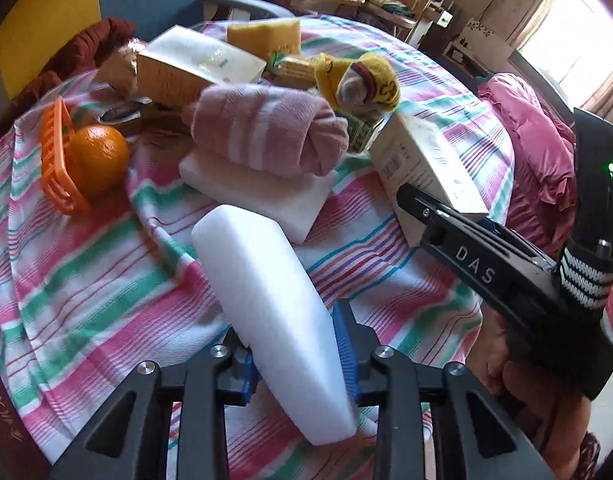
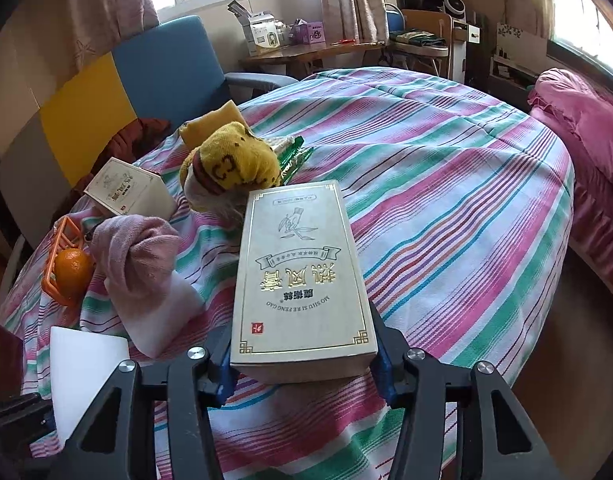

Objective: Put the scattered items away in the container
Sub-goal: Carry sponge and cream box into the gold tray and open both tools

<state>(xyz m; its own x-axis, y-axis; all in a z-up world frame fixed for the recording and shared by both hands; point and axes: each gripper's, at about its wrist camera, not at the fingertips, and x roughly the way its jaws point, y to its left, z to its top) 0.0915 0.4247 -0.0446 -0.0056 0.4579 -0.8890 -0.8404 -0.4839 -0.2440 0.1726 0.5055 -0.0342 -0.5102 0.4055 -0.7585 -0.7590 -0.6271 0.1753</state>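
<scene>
Your left gripper (image 1: 298,356) is clamped on a white rectangular foam block (image 1: 274,300), blue pads pressing both long sides, block tilted up toward 11 o'clock over the striped pink-green-white tablecloth (image 1: 86,280). Your right gripper (image 2: 304,364) is gripping a pale gold-printed cardboard box (image 2: 302,276) by its near end, pads on both side faces, box pointing to 12 o'clock above the cloth; in the left wrist view the same box (image 1: 422,164) sits at 2 o'clock with the black gripper finger under it. Just past the foam block at 12 o'clock lies a second flat white foam slab (image 1: 258,192) with a rolled pink striped sock (image 1: 266,132) resting on top. At 10 o'clock, an orange plastic slotted basket (image 1: 56,160) on its side with a round orange fruit (image 1: 98,156) touching it. Behind the sock, a second pale cardboard box (image 1: 194,64), a yellow sponge (image 1: 266,36) beyond it, and a balled yellow sock with dark lettering (image 1: 358,80) at 1 o'clock. Blue chair (image 2: 166,68) at 11 o'clock off the table, pink bedding (image 2: 586,128) at 3 o'clock. Can't tell which item is the container besides the basket.
</scene>
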